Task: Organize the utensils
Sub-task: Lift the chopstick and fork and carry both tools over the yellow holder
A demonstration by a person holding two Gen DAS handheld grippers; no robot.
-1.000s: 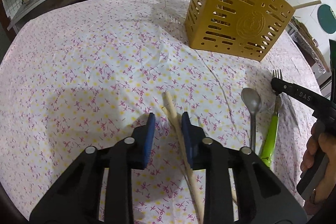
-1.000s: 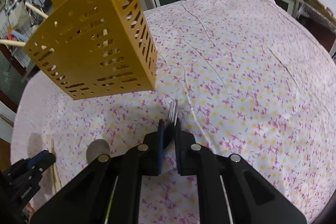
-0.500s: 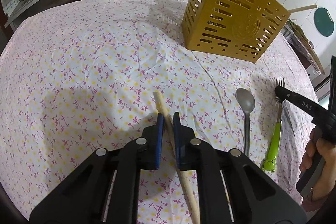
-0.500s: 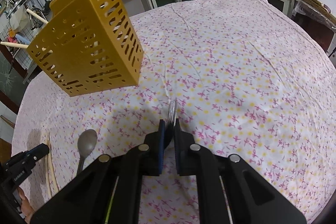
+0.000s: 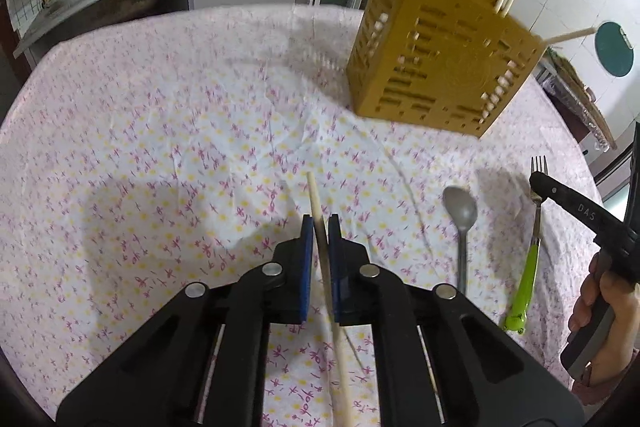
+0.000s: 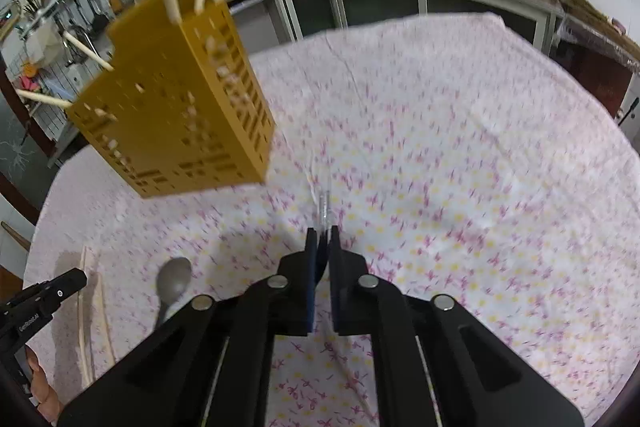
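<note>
Right tongs [image 6: 322, 239] pinched shut on a fork [image 6: 325, 205] — tines poking out just beyond the blue pads. Up and left of the tongs: yellow slotted holder [image 6: 176, 107], chopsticks sticking out of it. Left of the tongs, flat on the floral table [image 6: 460, 147] — grey spoon [image 6: 173, 277], then loose chopsticks [image 6: 96, 315] beside the left tongs' tip [image 6: 60, 287].

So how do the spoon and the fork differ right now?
The spoon lies free on the tablecloth, while the fork is clamped at its neck by the right claw. The spoon is plain grey metal throughout; the fork has a bright green handle. The spoon ends in a rounded bowl, the fork in tines. Both are outside the yellow holder.
</note>
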